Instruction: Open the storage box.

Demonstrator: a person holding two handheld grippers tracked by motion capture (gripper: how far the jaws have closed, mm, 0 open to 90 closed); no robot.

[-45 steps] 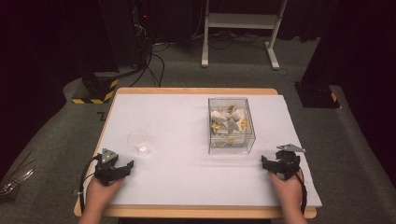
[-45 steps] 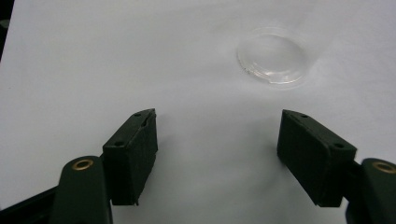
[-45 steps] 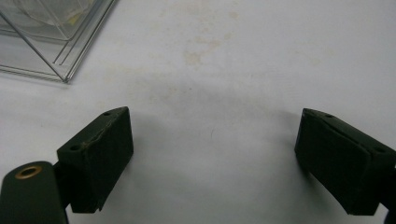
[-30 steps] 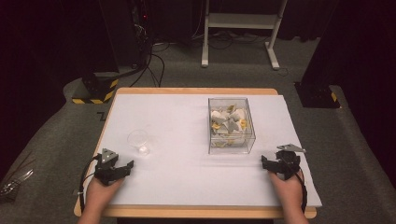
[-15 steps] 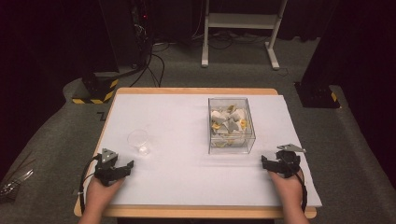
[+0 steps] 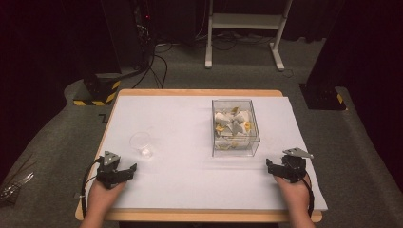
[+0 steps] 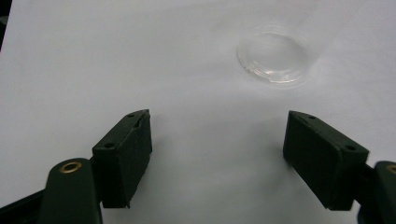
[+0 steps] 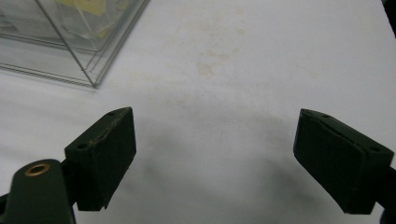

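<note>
A small clear plastic cup (image 6: 141,144) stands on the white sheet (image 6: 180,123) at the left. In the left gripper view the cup (image 7: 273,59) lies ahead and to the right of the jaws. A clear box (image 6: 234,127) with white and yellow pieces inside stands right of centre. My left gripper (image 6: 128,167) rests near the front left edge; its jaws have just been opening and stand wide with nothing between them (image 7: 217,154). My right gripper (image 6: 270,166) rests at the front right, open and empty (image 8: 215,158), with the box corner (image 8: 70,37) ahead to its left.
The wooden table edge (image 6: 199,216) runs along the front. A white metal stand (image 6: 247,28) and black cables (image 6: 157,66) are on the floor beyond the table. A black and yellow striped base (image 6: 97,92) sits at the far left corner.
</note>
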